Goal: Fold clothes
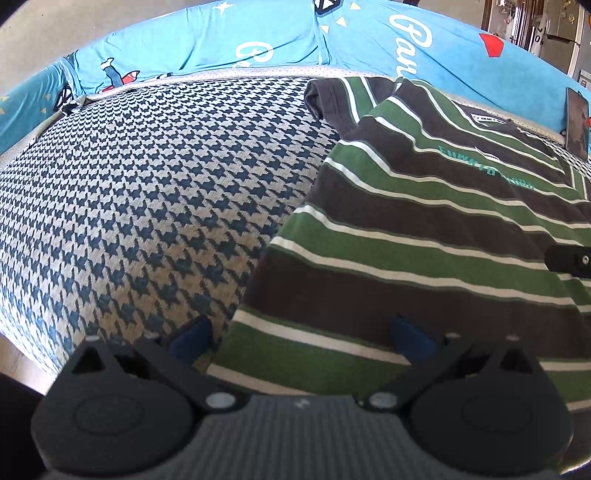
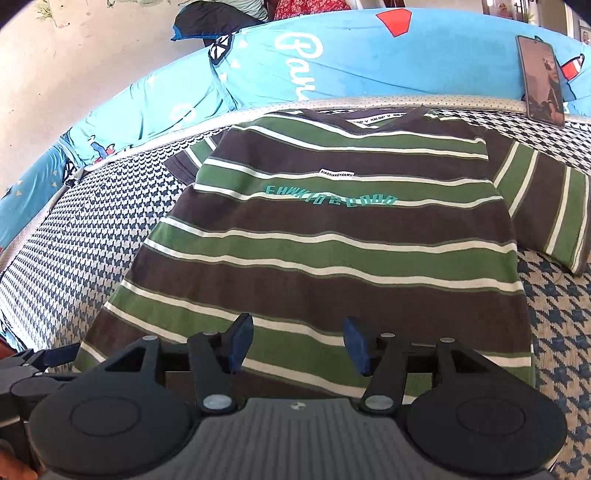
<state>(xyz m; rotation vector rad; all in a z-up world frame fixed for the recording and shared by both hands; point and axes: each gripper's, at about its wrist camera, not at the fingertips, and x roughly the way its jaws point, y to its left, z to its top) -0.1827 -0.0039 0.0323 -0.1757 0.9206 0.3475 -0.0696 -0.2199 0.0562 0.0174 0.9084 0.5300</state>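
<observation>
A T-shirt [image 2: 332, 258] striped in green, brown and white lies flat and front up on the houndstooth bed cover [image 2: 92, 221], collar at the far side. Its right sleeve [image 2: 546, 206] is spread out; the left sleeve [image 2: 184, 162] is partly tucked under. My right gripper [image 2: 298, 343] hovers open over the shirt's near hem, blue pads apart with nothing pressed between them. In the left wrist view my left gripper [image 1: 301, 338] stands wide open at the T-shirt's [image 1: 424, 258] near left corner, one finger over the bed cover [image 1: 147, 203] and one over the cloth.
Light blue printed bedding [image 2: 332, 62] rises along the far side. A phone [image 2: 541, 79] leans against it at the right; the phone [image 1: 576, 122] also shows in the left wrist view. Dark clothing [image 2: 207, 18] lies behind the bedding. Bed cover lies bare left of the shirt.
</observation>
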